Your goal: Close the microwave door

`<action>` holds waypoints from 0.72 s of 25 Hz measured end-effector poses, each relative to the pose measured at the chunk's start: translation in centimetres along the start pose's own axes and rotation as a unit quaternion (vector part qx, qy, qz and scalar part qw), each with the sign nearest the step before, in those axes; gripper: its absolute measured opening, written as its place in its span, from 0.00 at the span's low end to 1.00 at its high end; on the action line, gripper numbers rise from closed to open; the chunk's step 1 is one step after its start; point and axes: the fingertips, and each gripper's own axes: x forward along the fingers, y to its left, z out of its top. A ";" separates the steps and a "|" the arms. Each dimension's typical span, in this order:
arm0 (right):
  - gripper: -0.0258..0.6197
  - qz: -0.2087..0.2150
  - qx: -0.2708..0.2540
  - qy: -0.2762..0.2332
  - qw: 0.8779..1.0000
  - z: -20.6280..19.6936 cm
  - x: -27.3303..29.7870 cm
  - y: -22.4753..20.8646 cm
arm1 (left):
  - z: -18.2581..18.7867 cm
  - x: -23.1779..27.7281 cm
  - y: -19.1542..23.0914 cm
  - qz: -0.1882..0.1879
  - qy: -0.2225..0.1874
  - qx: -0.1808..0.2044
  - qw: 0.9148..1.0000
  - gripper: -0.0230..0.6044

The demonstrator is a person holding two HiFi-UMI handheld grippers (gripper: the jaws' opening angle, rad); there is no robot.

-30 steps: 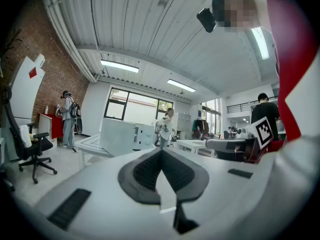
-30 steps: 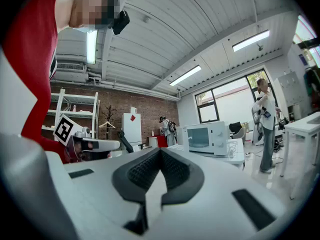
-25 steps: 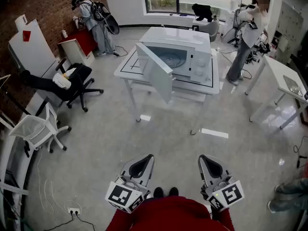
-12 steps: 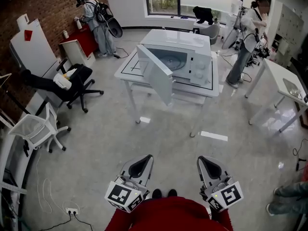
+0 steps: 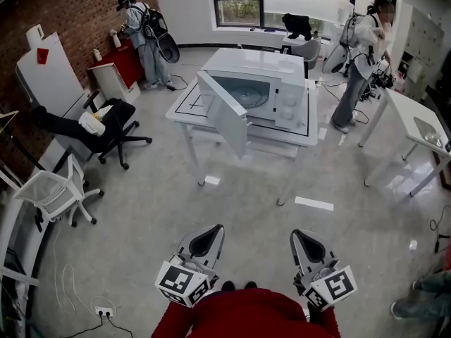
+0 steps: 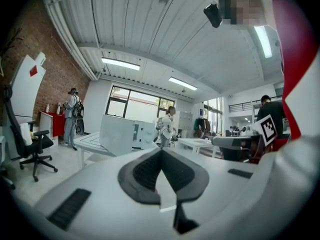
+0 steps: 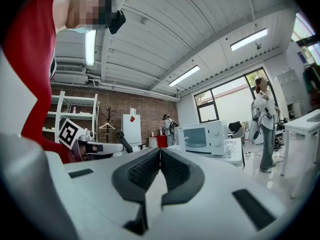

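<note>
- My left hand-held gripper [image 5: 208, 238] is clenched: in the left gripper view its jaws meet at the tips with nothing between them.
- My right hand-held gripper [image 5: 304, 241] is clenched too, tips together and empty.
- Both hover side by side just in front of me, above the grey floor [image 5: 232, 203] and well apart from the microwave.
- The microwave [image 5: 262, 83] stands on a white bench [image 5: 184, 105] across the room, straight ahead.
- Its door [image 5: 225, 113] is open, hinged at the head view's left and swung out past the bench's front edge.
- A black office chair [image 5: 106, 124] sits left of the bench, and a person [image 5: 359, 55] stands near its right end.
</note>
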 end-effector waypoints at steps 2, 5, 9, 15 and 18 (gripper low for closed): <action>0.06 -0.002 0.001 -0.003 1.000 0.1 -0.3 -0.6 | 0.3 0.7 0.3 0.011 0.002 0.010 1.000 0.05; 0.06 -0.007 0.004 -0.008 1.000 0.3 -0.9 -1.5 | 1.2 1.7 1.3 0.043 -0.003 0.024 0.999 0.05; 0.06 -0.011 0.000 -0.015 1.000 0.6 -1.9 -2.7 | 2.8 3.3 2.9 0.080 -0.006 0.040 0.996 0.21; 0.06 -0.029 0.005 -0.022 0.999 0.7 -3.1 -4.9 | 5.0 6.1 4.3 0.101 -0.011 0.044 0.994 0.43; 0.06 -0.037 0.007 -0.027 0.999 1.0 -3.1 -5.7 | 5.6 7.5 4.4 0.096 -0.014 0.036 0.995 0.45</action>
